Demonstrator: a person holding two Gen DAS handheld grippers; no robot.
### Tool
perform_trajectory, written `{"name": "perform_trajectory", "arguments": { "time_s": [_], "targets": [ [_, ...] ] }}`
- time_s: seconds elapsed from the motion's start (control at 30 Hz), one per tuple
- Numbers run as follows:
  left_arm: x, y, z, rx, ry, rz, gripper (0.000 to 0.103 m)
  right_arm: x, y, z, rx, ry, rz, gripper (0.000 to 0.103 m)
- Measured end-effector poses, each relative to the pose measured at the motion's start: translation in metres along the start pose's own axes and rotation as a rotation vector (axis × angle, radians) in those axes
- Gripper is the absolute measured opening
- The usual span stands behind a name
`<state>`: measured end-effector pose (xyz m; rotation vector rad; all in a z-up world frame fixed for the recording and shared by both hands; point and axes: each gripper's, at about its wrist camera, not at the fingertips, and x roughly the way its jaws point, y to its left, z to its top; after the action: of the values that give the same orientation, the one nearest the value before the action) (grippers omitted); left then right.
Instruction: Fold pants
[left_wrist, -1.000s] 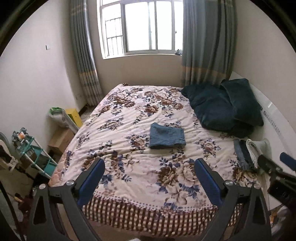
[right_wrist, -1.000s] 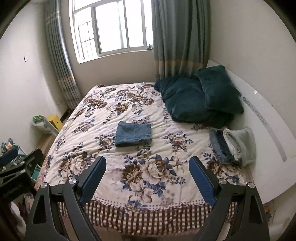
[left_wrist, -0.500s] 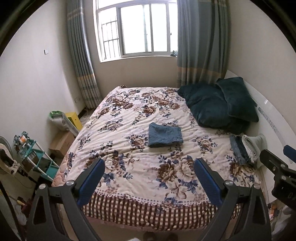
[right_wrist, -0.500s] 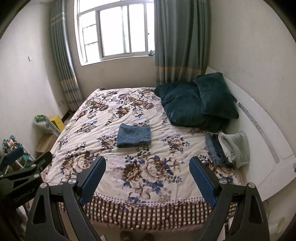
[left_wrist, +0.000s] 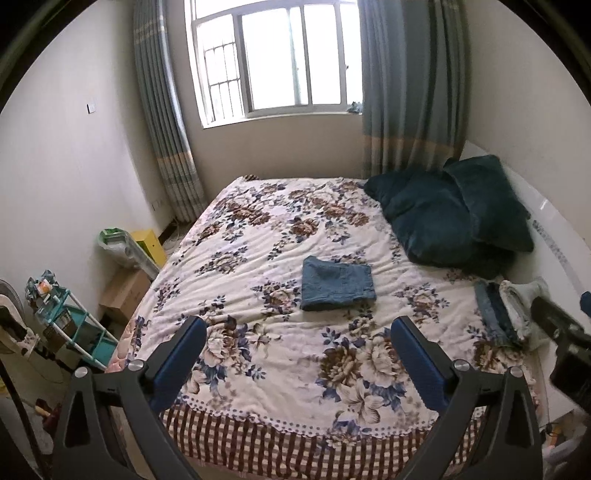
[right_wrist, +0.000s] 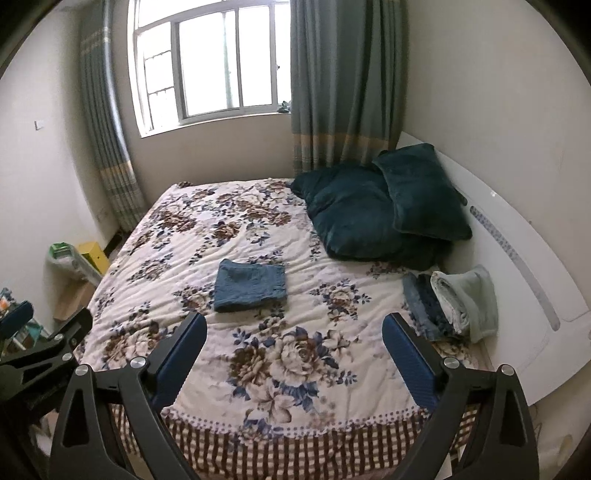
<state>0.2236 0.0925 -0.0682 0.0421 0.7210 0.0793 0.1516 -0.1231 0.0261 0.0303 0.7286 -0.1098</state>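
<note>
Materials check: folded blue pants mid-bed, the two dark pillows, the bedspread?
Folded blue pants: looks like denim, matte, faded mottled blue with a stitched seam edge. Dark teal pillows: probably velvet or plush, soft sheen with shaded nap. Floral bedspread: seemingly quilted cotton-type fabric, matte, puckered stitch lines.
</note>
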Motion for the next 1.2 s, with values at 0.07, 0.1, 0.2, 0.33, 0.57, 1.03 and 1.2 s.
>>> {"name": "perform_trajectory", "arguments": {
  "time_s": [0.07,0.1,0.2,0.33,0.57,1.03,1.2],
  "targets": [
    [0.010,-0.001,0.001,0.000,0.009,0.011,0.102,0.018,-0.001,0.004,0.003,0.005,-0.006,0.098],
    [0.019,-0.001,0.001,0.001,0.021,0.007,0.102,0.026,-0.002,0.005,0.003,0.010,-0.011,0.098],
    [0.038,-0.001,0.003,0.000,0.043,0.007,0.102,0.051,0.000,0.011,-0.001,0.021,-0.025,0.098],
    [0.057,0.001,0.007,-0.004,0.054,0.010,0.102,0.077,0.006,0.013,-0.003,0.047,-0.027,0.098],
    [0.067,0.004,0.012,-0.005,0.049,0.027,0.102,0.097,0.012,0.010,-0.002,0.060,-0.024,0.098],
    [0.067,0.006,0.017,-0.008,0.033,0.010,0.102,0.104,0.020,0.003,-0.013,0.064,-0.028,0.098],
    [0.066,0.006,0.017,-0.003,0.033,0.004,0.102,0.103,0.022,0.000,-0.013,0.065,-0.027,0.098]
  ]
}}
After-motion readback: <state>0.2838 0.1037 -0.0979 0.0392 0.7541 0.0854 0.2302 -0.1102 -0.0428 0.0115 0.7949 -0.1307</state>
